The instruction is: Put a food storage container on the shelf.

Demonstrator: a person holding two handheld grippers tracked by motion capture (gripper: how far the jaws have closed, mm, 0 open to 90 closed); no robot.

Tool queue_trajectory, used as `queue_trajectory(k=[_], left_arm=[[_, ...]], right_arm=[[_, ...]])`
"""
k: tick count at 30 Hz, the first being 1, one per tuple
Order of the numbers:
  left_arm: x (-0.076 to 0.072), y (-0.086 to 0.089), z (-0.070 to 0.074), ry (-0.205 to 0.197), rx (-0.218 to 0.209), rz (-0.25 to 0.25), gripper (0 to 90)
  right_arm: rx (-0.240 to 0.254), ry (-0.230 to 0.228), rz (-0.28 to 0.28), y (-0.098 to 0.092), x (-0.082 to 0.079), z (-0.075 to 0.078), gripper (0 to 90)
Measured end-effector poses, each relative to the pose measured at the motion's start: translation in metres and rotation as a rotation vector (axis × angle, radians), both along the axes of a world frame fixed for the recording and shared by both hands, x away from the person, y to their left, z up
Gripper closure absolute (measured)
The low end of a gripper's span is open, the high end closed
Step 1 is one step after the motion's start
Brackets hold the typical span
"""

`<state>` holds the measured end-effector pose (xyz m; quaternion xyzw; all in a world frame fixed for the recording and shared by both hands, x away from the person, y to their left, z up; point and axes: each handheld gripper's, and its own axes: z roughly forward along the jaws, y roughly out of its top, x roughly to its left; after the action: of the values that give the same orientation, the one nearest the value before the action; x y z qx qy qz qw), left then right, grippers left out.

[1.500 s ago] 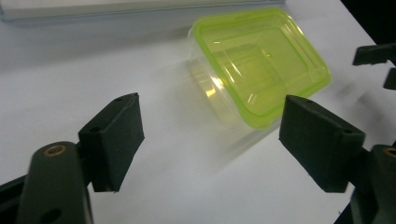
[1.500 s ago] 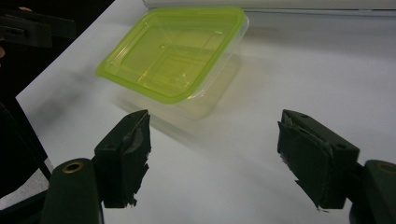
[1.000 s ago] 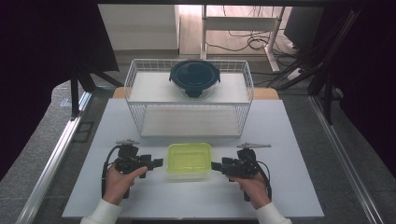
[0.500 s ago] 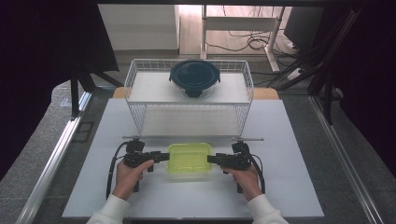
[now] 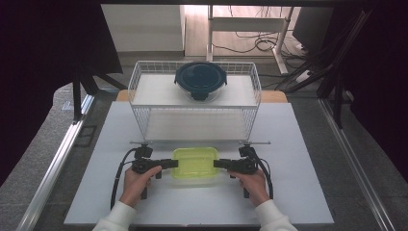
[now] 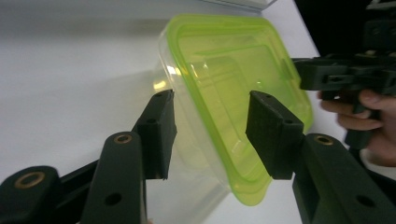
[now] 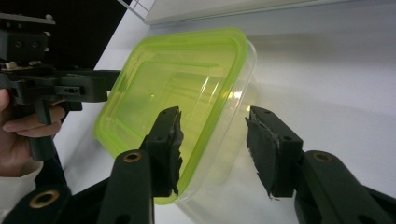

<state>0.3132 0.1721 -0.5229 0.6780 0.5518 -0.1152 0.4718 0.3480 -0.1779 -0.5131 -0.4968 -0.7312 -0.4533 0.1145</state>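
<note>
A clear, glossy plastic container (image 6: 205,154) is seen, topped by a translucent green plastic lid (image 7: 173,93). Matt black gripper pads (image 7: 264,149), rough and frayed, are shown. White wire forms the rack (image 5: 195,103); the table (image 5: 308,163) is matt white.

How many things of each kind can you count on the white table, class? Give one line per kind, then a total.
Green-lidded container: 1
Dark blue round lidded bowl: 1
White wire rack: 1
Hand-held claw: 2, left claw and right claw
Total: 5
</note>
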Motion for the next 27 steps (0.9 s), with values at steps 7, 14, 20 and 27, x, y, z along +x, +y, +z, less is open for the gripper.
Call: queue_trajectory(k=[7,14,20,27], left_arm=[[0.000,-0.001,-0.005,0.020,-0.020,-0.005,60.4],[-0.003,-0.001,-0.002,0.014,-0.039,0.000,75.2],[-0.008,-0.002,0.007,-0.015,-0.035,-0.007,76.3],[-0.015,-0.004,0.026,-0.070,-0.033,-0.023,76.0]], right_arm=[[0.034,0.025,0.021,0.000,0.001,-0.002,64.3],[0.057,0.062,0.026,-0.003,0.000,-0.002,76.7],[0.057,0.045,0.029,-0.005,-0.004,0.004,77.8],[0.066,0.007,0.038,-0.008,-0.008,0.016,78.0]])
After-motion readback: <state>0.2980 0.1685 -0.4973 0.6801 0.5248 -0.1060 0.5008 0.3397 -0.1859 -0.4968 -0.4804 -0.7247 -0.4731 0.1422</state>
